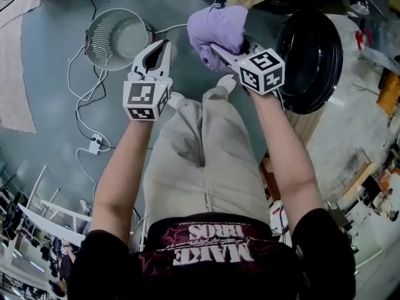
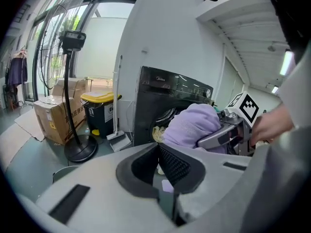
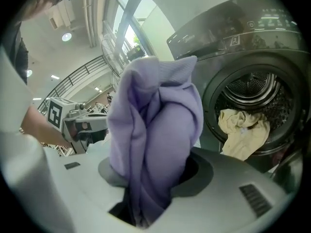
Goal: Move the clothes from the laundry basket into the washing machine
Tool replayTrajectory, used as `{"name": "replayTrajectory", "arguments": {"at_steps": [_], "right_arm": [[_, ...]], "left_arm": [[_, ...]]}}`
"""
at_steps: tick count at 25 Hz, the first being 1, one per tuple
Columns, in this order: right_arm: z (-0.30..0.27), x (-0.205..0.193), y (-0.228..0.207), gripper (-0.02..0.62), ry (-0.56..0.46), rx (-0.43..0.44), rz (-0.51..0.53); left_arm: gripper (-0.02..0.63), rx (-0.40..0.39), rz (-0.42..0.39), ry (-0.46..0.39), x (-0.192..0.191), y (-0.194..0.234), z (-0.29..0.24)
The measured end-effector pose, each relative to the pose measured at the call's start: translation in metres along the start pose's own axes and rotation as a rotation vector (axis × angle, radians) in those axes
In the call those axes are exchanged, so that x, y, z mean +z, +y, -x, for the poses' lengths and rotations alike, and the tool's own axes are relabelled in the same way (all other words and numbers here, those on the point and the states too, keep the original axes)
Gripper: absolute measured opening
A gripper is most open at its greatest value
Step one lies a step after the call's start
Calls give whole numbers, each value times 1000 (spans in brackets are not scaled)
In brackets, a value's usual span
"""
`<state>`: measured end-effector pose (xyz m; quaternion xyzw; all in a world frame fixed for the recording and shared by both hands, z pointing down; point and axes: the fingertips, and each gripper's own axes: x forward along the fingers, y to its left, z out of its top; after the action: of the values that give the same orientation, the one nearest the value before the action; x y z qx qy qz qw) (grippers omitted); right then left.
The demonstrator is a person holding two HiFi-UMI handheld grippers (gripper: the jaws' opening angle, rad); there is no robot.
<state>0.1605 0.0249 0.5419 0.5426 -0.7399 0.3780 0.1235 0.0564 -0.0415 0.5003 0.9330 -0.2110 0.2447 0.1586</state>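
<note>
Carry step: right gripper [image 1: 220,49] pinches lavender garment [image 3: 155,130], facing the washing machine [image 3: 233,38], door open. Left gripper [image 1: 156,54] jaws pressed together, empty. Next: reach into drum, release.

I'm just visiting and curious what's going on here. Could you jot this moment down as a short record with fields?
Right gripper: shut on purple garment, held up before the washing machine
Left gripper: shut, empty
Washing machine: door open, yellow cloth hanging at its opening
Laundry basket: on the floor, nothing visible inside
</note>
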Motion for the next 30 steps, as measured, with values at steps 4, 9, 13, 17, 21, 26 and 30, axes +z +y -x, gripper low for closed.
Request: {"name": "replayTrajectory", "arguments": {"at_steps": [4,9,13,17,21,26,30], "right_arm": [[17,-2,-17,196,-16,-24,-7],[36,-6,-34,196,-28,-39,-17],[49,-8,-44,196,-32,-43,-13],[61,-9,-58,196,-40,-63,-20],[73,-9,-70,196,-56,-81,-27],[88,-11,-87,196,-71,-96,-45],[97,-14,-99,196,-76,-109,-48]], "left_arm": [[5,-19,-13,2,5,-17,-13],[5,-35,-26,1,10,-38,-29],[5,-47,-34,-1,15,-53,-38],[5,-56,-38,-4,20,-65,-48],[5,-69,-48,-4,24,-80,-58],[5,-81,-63,-4,31,-93,-72],[5,-88,-68,0,31,-100,-81]]}}
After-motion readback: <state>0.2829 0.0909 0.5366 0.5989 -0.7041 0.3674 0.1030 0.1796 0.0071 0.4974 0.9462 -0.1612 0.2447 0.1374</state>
